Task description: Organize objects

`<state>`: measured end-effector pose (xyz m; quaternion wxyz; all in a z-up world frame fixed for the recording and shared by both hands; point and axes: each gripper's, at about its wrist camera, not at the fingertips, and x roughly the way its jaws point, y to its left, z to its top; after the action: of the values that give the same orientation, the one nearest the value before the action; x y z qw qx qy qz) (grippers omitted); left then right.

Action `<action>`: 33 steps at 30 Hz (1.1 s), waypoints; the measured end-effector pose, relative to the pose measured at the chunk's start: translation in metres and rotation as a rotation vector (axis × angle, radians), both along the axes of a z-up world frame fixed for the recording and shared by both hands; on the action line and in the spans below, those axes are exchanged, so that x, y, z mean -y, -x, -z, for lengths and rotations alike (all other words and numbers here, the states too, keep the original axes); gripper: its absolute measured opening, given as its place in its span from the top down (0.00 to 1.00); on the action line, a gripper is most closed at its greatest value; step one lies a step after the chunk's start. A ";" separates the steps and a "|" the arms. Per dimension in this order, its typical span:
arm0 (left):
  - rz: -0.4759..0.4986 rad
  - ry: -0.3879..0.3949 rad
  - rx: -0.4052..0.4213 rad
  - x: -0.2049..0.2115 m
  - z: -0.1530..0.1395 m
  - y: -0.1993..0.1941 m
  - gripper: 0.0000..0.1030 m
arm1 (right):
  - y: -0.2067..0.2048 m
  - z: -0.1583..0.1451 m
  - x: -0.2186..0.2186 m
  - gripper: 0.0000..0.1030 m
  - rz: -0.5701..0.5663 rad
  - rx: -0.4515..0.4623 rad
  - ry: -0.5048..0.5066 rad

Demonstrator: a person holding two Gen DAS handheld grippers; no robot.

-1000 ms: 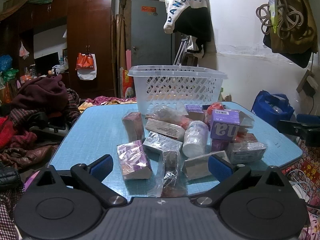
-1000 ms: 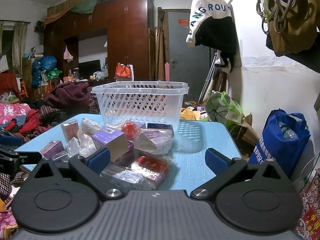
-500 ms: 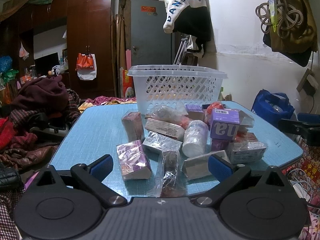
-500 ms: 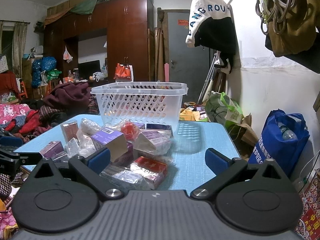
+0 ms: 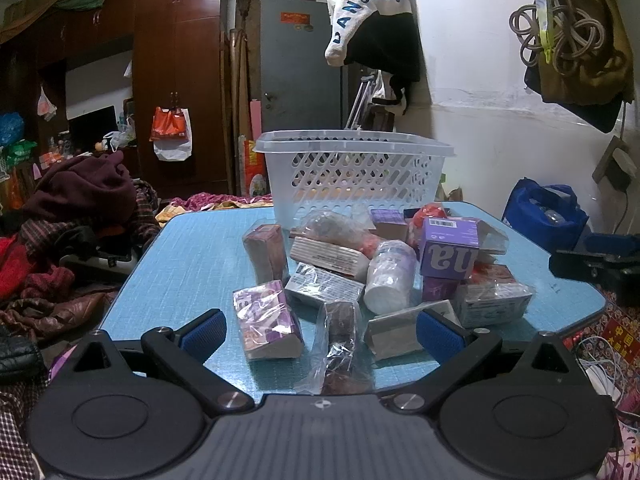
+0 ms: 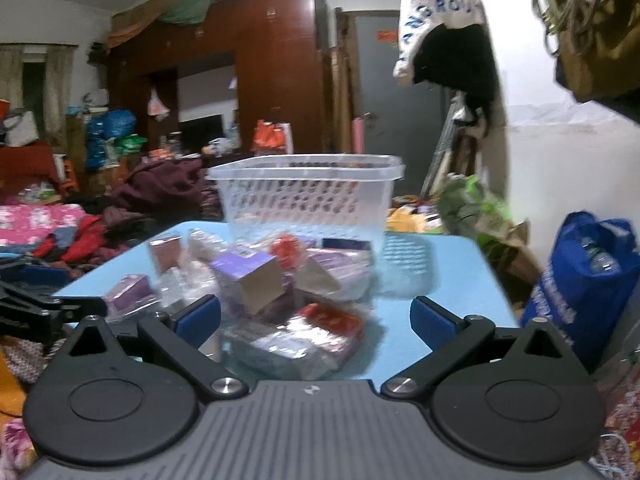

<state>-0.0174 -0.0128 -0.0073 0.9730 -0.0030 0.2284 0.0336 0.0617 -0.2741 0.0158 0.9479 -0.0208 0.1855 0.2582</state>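
A pile of wrapped boxes and packets lies on a blue table (image 5: pixel 192 264): a purple box (image 5: pixel 450 254), a white bottle (image 5: pixel 390 276), a purple packet (image 5: pixel 266 320), a dark wrapped packet (image 5: pixel 340 344). A white lattice basket (image 5: pixel 354 176) stands behind the pile. My left gripper (image 5: pixel 320 330) is open at the table's near edge, empty. My right gripper (image 6: pixel 316 318) is open and empty before a red packet (image 6: pixel 320 324) and the purple box (image 6: pixel 250 280); the basket (image 6: pixel 306 196) stands beyond.
Heaped clothes (image 5: pixel 68 216) lie left of the table. A blue bag (image 6: pixel 588 276) stands on the floor at the right. A wardrobe (image 5: pixel 176 80) and a grey door (image 5: pixel 300 68) are behind. Clothing (image 5: pixel 376 32) hangs above the basket.
The right gripper has moved forward and leftward toward the pile; its view is now blurred. The left gripper has hardly moved. Both stay open.
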 end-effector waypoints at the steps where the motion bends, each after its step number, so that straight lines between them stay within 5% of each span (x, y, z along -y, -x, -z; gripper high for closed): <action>1: 0.001 -0.001 0.000 0.000 0.000 0.000 0.00 | 0.000 0.000 0.000 0.00 -0.012 -0.005 -0.002; 26: -0.001 0.000 0.000 -0.001 0.001 -0.001 0.00 | 0.003 0.000 -0.006 0.00 -0.049 -0.028 0.003; 33: -0.001 -0.002 -0.014 -0.010 0.013 -0.003 0.08 | 0.001 0.009 -0.009 0.02 -0.082 -0.032 0.003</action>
<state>-0.0141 -0.0025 -0.0203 0.9713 -0.0019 0.2353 0.0345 0.0611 -0.2649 0.0067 0.9334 -0.0259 0.2000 0.2968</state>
